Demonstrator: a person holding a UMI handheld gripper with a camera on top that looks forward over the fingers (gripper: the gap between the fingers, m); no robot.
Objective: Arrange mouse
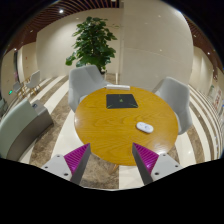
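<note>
Mouse [145,127] on round table [100,135] | gripper [110,162] jaws apart, well short

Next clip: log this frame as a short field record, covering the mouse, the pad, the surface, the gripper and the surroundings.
surface: round wooden table
mouse: white mouse, on the table, off the mat, nearer the gripper
mat: dark mouse mat, far side of the table
gripper: gripper, open, holding nothing, short of the table
seating: grey chairs around the table
background: potted plant beyond the table
</note>
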